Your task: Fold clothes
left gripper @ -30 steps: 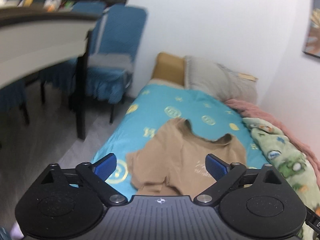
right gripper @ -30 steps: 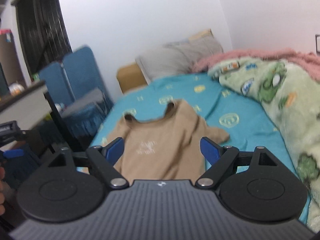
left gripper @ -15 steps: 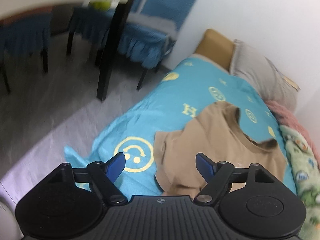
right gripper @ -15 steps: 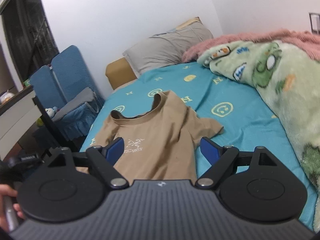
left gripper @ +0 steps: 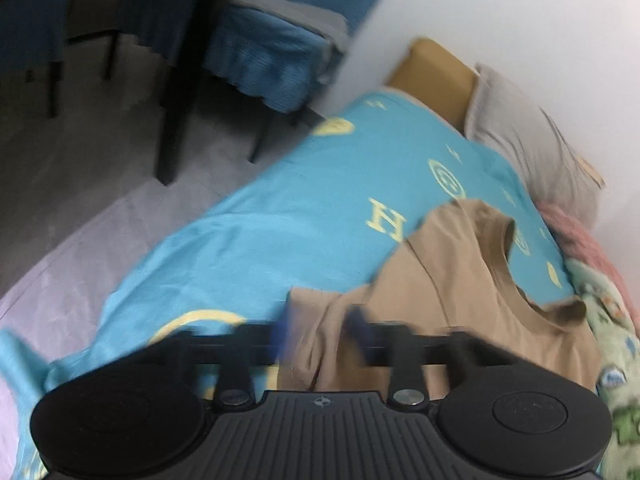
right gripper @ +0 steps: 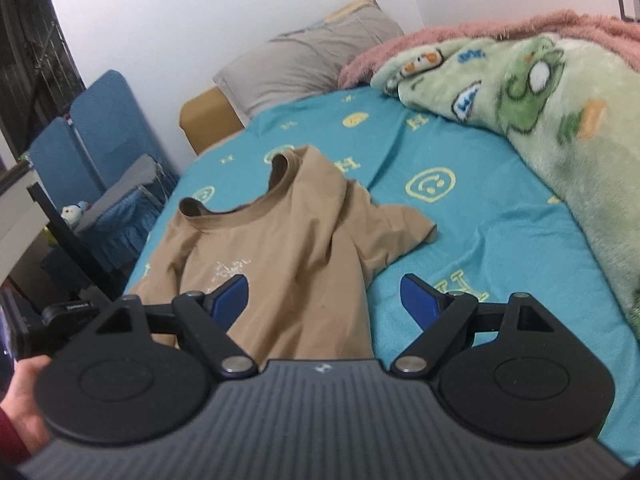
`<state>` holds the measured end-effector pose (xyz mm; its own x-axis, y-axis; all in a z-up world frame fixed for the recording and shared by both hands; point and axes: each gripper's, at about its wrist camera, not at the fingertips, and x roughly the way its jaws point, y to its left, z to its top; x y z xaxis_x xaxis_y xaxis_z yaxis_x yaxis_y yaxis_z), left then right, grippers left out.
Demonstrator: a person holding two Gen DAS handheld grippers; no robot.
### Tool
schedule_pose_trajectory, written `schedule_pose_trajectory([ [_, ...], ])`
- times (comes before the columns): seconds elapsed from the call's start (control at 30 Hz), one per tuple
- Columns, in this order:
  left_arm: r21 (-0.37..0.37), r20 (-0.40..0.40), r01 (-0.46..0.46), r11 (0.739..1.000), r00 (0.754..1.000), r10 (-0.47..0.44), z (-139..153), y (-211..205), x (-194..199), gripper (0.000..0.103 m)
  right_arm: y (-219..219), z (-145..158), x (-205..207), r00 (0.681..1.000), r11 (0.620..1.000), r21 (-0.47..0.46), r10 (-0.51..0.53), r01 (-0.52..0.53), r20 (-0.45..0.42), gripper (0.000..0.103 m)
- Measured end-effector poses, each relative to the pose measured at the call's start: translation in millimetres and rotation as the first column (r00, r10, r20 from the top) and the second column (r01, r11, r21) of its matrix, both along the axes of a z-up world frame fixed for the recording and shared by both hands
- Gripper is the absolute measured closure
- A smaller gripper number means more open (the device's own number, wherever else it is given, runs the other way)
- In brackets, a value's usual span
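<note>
A tan T-shirt [right gripper: 276,240] is being shown lying rumpled on a turquoise bedsheet [right gripper: 480,216], its collar toward a grey pillow [right gripper: 308,64] and one sleeve spread out to the right. Open sheet is being left on the shirt's right side, up to the edge of a green fleece blanket [right gripper: 552,112] that is bunched along the wall side with a pink blanket [right gripper: 460,36] behind it. On the other side the shirt is lying near the bed's edge, where the sheet is seen draping toward a grey floor [left gripper: 80,168]; blue-covered chairs [left gripper: 260,52] and a dark table leg [left gripper: 188,76] are standing beyond that edge.

The right gripper [right gripper: 324,300] is being held low over the shirt's lower part, pointing toward the pillow, its blue pads spread wide with nothing between them. The left gripper [left gripper: 320,332] is being held at the shirt's near sleeve, close to the bed's edge; it is smeared by motion blur, its blue pads [left gripper: 280,332] are appearing close together with tan cloth between them, and whether the cloth is being pinched cannot be told. A hand [right gripper: 20,396] and a red sleeve are being seen at the lower left of the right wrist view
</note>
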<state>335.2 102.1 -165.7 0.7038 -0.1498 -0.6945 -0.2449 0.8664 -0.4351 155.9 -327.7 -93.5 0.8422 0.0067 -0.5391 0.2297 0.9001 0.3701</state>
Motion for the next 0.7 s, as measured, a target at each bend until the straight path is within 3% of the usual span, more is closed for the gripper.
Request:
schedule_pose_trajectory([
  [0.13,0.108,0.022,0.094,0.990,0.995,-0.097,24.3,-1.9,22.5,0.099,-0.2,-8.0,4.1,1.000,1.000,0.013,-0.002,0.002,-0.026,0.019],
  [0.27,0.282,0.058,0.102,0.954,0.991,-0.123,68.2,5.4,59.4,0.099,-1.1,-15.2,6.6,0.999,1.000,0.026,-0.006,0.007,-0.047,0.019],
  [0.4,0.501,0.065,0.051,0.864,0.993,-0.097,103.5,10.8,103.8,0.100,-2.1,-21.8,10.2,0.998,0.999,0.031,-0.016,0.018,-0.066,0.019],
  [0.5,0.622,0.049,-0.004,0.783,0.998,-0.034,93.0,8.0,127.9,0.099,-3.2,-25.6,15.0,0.997,0.999,0.014,-0.033,0.034,-0.073,0.019],
  [0.57,0.575,0.029,-0.007,0.818,1.000,-0.011,76.5,12.3,132.1,0.096,-1.7,-28.6,17.8,0.997,0.999,-0.008,-0.036,0.036,-0.071,0.019],
  [0.67,0.515,0.023,0.027,0.857,0.999,-0.045,71.5,8.4,105.5,0.077,0.2,-33.5,20.6,0.998,0.999,-0.028,-0.027,0.025,-0.065,0.019],
  [0.7,0.494,0.021,0.038,0.869,0.998,-0.056,69.9,7.0,96.6,0.075,1.2,-34.3,21.8,0.998,0.999,-0.040,-0.026,0.024,-0.061,0.019],
])
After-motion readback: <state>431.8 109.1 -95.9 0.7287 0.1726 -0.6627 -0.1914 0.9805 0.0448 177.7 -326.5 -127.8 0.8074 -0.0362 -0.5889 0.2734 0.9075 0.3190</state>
